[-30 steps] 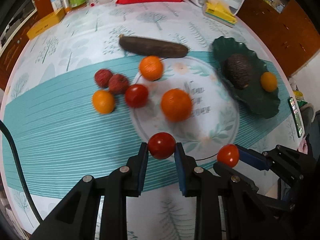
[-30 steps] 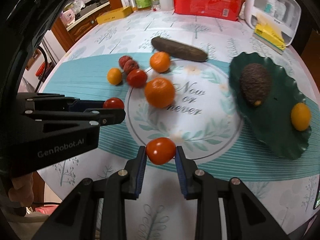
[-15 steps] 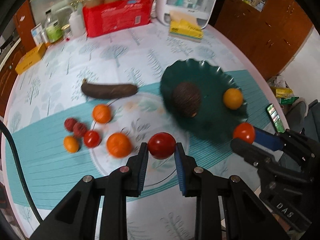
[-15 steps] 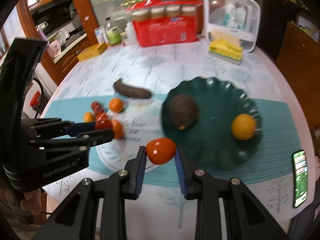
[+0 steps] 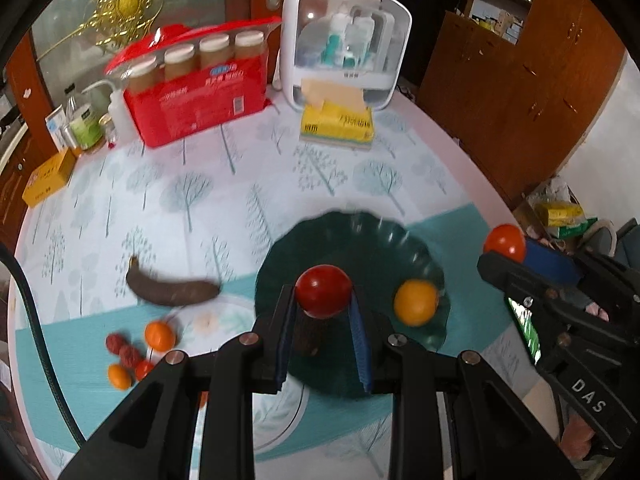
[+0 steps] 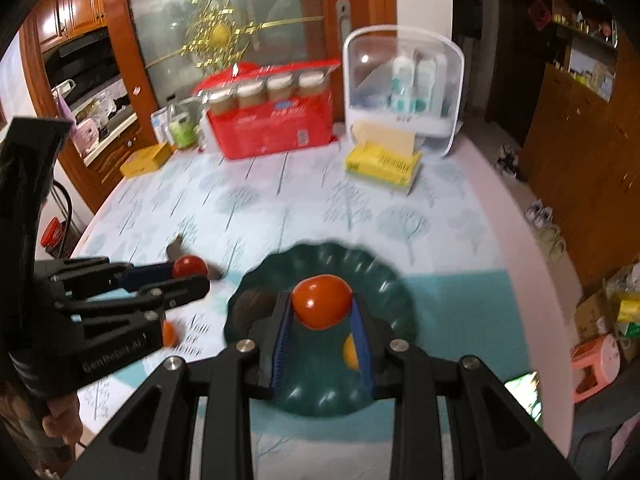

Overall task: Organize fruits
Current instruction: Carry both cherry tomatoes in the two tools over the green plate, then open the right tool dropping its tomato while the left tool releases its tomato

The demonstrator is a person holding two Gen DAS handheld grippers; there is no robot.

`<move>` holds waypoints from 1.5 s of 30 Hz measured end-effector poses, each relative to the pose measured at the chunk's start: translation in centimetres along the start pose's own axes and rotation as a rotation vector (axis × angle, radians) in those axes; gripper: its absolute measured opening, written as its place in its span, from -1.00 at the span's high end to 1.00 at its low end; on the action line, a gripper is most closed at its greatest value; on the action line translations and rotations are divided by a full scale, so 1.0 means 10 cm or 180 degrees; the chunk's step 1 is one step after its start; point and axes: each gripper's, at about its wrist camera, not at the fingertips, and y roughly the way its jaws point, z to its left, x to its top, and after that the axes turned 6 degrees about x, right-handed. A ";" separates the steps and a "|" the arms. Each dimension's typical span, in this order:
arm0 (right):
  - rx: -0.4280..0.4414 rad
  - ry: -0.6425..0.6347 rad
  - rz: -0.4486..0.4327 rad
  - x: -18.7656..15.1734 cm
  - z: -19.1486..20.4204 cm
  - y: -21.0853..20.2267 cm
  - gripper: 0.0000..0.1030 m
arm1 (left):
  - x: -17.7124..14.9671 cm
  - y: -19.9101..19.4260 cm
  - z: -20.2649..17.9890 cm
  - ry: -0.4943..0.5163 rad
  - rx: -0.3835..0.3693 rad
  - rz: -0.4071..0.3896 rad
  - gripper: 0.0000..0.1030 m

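Round tabletop with tree-print cloth; green plate at 5 o'clock. Each hand-held gripper, left and right, clamps a tomato; wooden cabinets at 2 o'clock.

Wooden cabinets, glass door behind round table

Left tool and right tool both point steeply downward, side by side, each clamped tight on a tomato between its blue pads.
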 end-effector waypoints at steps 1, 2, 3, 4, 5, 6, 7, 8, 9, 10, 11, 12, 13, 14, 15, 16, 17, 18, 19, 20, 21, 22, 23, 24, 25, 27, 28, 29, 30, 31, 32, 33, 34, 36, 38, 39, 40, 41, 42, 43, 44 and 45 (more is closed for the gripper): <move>0.0005 -0.0006 -0.0042 0.09 -0.05 -0.01 0.43 | 0.07 0.02 -0.03 -0.0022 0.0004 -0.0011 0.52; 0.0014 -0.0012 -0.0078 0.17 -0.10 -0.01 0.43 | 0.15 0.04 -0.06 -0.0046 0.0014 -0.0028 0.52; 0.0014 -0.0018 -0.0107 0.24 -0.13 -0.01 0.43 | 0.23 0.07 -0.09 -0.0068 0.0041 -0.0044 0.52; 0.0010 -0.0029 -0.0139 0.32 -0.18 0.00 0.43 | 0.30 0.11 -0.11 -0.0096 0.0072 -0.0055 0.52; 0.0003 -0.0037 -0.0164 0.38 -0.22 0.01 0.43 | 0.34 0.14 -0.13 -0.0118 0.0082 -0.0063 0.52; 0.0005 -0.0044 -0.0184 0.46 -0.27 0.04 0.43 | 0.40 0.19 -0.14 -0.0148 0.0099 -0.0060 0.52; 0.0021 -0.0048 -0.0188 0.50 -0.31 0.08 0.43 | 0.44 0.25 -0.15 -0.0178 0.0120 -0.0043 0.51; 0.0039 -0.0049 -0.0175 0.54 -0.34 0.13 0.43 | 0.47 0.31 -0.16 -0.0199 0.0129 -0.0031 0.51; 0.0058 -0.0043 -0.0137 0.57 -0.39 0.20 0.43 | 0.49 0.38 -0.16 -0.0227 0.0146 -0.0009 0.51; 0.0086 -0.0037 -0.0096 0.58 -0.43 0.27 0.43 | 0.51 0.47 -0.16 -0.0252 0.0166 0.0028 0.51; 0.0116 -0.0032 -0.0038 0.58 -0.47 0.36 0.43 | 0.51 0.54 -0.17 -0.0270 0.0177 0.0060 0.51; 0.0129 -0.0031 0.0029 0.57 -0.50 0.46 0.43 | 0.52 0.63 -0.17 -0.0289 0.0185 0.0105 0.51; 0.0135 -0.0035 0.0086 0.56 -0.53 0.54 0.43 | 0.51 0.73 -0.17 -0.0297 0.0191 0.0157 0.51; 0.0144 -0.0043 0.0158 0.54 -0.56 0.64 0.43 | 0.51 0.80 -0.17 -0.0297 0.0201 0.0194 0.51; 0.0155 -0.0045 0.0230 0.51 -0.58 0.74 0.43 | 0.50 0.89 -0.18 -0.0297 0.0222 0.0246 0.51; 0.0167 -0.0045 0.0283 0.48 -0.59 0.82 0.43 | 0.49 0.98 -0.18 -0.0296 0.0235 0.0295 0.51; 0.0186 -0.0042 0.0355 0.46 -0.62 0.92 0.43 | 0.47 1.03 -0.19 -0.0295 0.0240 0.0324 0.51; 0.0200 -0.0039 0.0412 0.42 -0.63 1.00 0.43 | 0.46 1.14 -0.19 -0.0298 0.0253 0.0382 0.51; 0.0214 -0.0037 0.0459 0.39 -0.64 1.07 0.43 | 0.45 1.22 -0.19 -0.0296 0.0264 0.0426 0.51; 0.0228 -0.0034 0.0510 0.37 -0.66 1.15 0.43 | 0.44 1.28 -0.18 -0.0295 0.0270 0.0457 0.51; 0.0234 -0.0029 0.0548 0.34 -0.67 1.21 0.43 | 0.43 1.34 -0.18 -0.0293 0.0280 0.0492 0.51; 0.0245 -0.0021 0.0594 0.31 -0.69 1.28 0.43 | 0.42 1.43 -0.18 -0.0292 0.0290 0.0541 0.51; 0.0264 -0.0008 0.0646 0.28 -0.71 1.36 0.43 | 0.41 1.48 -0.18 -0.0288 0.0299 0.0574 0.51; 0.0298 0.0007 0.0708 0.26 -0.72 1.41 0.43 | 0.40 1.54 -0.18 -0.0285 0.0308 0.0609 0.51; 0.0311 0.0016 0.0748 0.22 -0.73 1.47 0.43 | 0.40 1.61 -0.18 -0.0278 0.0313 0.0640 0.51; 0.0330 0.0031 0.0824 0.17 -0.74 1.57 0.43 | 0.38 1.69 -0.18 -0.0263 0.0315 0.0690 0.51; 0.0344 0.0041 0.0859 0.15 -0.74 1.61 0.43 | 0.38 1.74 -0.18 -0.0258 0.0313 0.0715 0.51; 0.0356 0.0050 0.0886 0.13 -0.75 1.65 0.43 | 0.37 1.77 -0.18 -0.0258 0.0310 0.0735 0.51; 0.0361 0.0053 0.0903 0.11 -0.75 1.68 0.43 | 0.36 1.80 -0.17 -0.0259 0.0306 0.0756 0.51; 0.0363 0.0051 0.0927 0.09 -0.75 1.71 0.43 | 0.35 1.84 -0.17 -0.0261 0.0304 0.0782 0.51; 0.0365 0.0051 0.0947 0.08 -0.75 1.74 0.43 | 0.34 1.86 -0.17 -0.0261 0.0304 0.0799 0.51; 0.0370 0.0054 0.0967 0.07 -0.76 1.76 0.43 | 0.33 1.89 -0.17 -0.0258 0.0306 0.0814 0.51; 0.0376 0.0056 0.0989 0.05 -0.76 1.78 0.43 | 0.31 1.92 -0.17 -0.0249 0.0313 0.0834 0.51; 0.0373 0.0060 0.1018 0.03 -0.76 1.81 0.43 | 0.29 1.94 -0.18 -0.0233 0.0324 0.0854 0.51; 0.0366 0.0062 0.1033 0.02 -0.77 1.84 0.42 | 0.28 1.97 -0.19 -0.0219 0.0327 0.0870 0.51; 0.0366 0.0068 0.1042 0.01 -0.77 1.85 0.42 | 0.27 1.98 -0.20 -0.0213 0.0331 0.0879 0.50; 0.0369 0.0071 0.1047 0.01 -0.78 1.85 0.42 | 0.26 1.99 -0.20 -0.0206 0.0335 0.0884 0.50; 0.0371 0.0071 0.1053 0.00 -0.78 1.86 0.42 | 0.25 2.00 -0.20 -0.0192 0.0376 0.0926 0.49; 0.0369 0.0070 0.1057 0.00 -0.78 1.86 0.42 | 0.24 2.00 -0.21 -0.0184 0.0386 0.0931 0.48; 0.0364 0.0066 0.1059 0.00 -0.78 1.87 0.42 | 0.24 2.00 -0.21 -0.0180 0.0388 0.0930 0.41; 0.0358 0.0055 0.1062 -0.01 -0.77 1.88 0.42 | 0.24 2.00 -0.21 -0.0184 0.0387 0.0928 0.32; 0.0343 0.0045 0.1053 -0.01 -0.77 1.88 0.42 | 0.23 2.00 -0.20 -0.0194 0.0416 0.0925 0.24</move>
